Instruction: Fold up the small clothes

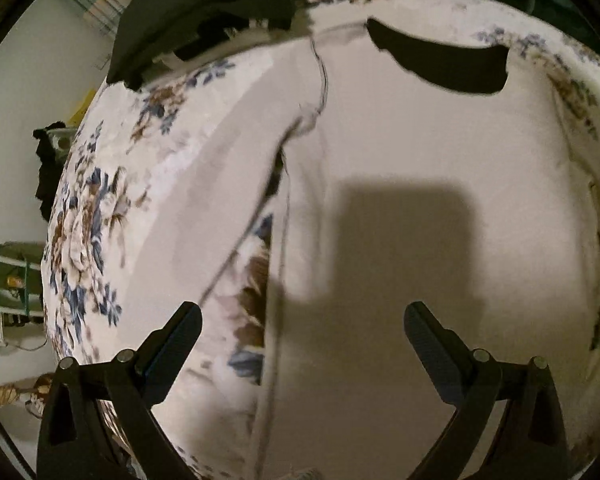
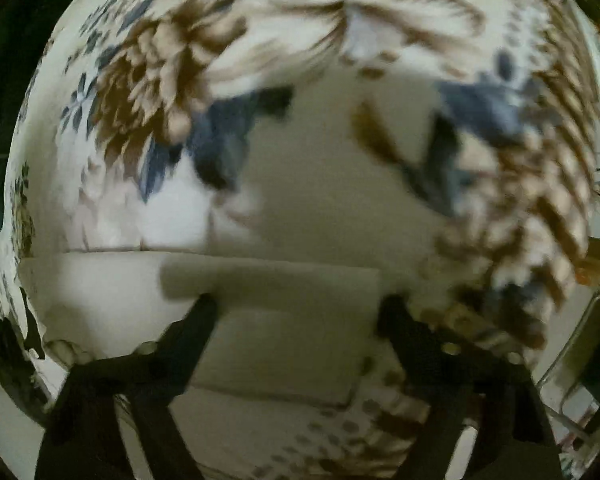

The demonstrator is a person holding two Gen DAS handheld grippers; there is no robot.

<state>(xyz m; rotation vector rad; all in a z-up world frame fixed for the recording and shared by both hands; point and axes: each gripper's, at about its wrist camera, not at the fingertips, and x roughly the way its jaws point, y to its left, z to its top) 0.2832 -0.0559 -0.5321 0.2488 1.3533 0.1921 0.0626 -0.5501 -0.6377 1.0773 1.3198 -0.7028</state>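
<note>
A pale cream garment [image 1: 400, 168] lies spread flat on the floral bedspread [image 1: 84, 240], with a sleeve [image 1: 228, 184] angled down to the left. My left gripper [image 1: 302, 320] hovers just above its body, jaws wide open and empty. In the blurred right wrist view, my right gripper [image 2: 300, 308] is open and empty, low over the garment's straight edge [image 2: 228, 280]; the floral bedspread [image 2: 260, 40] lies beyond.
Dark clothes [image 1: 204, 8] lie piled at the far left of the bed, and a dark strip [image 1: 440, 60] lies by the garment's far edge. The bed's left edge drops to the floor with clutter [image 1: 8, 280]. A wire frame [image 2: 572, 360] stands at the right.
</note>
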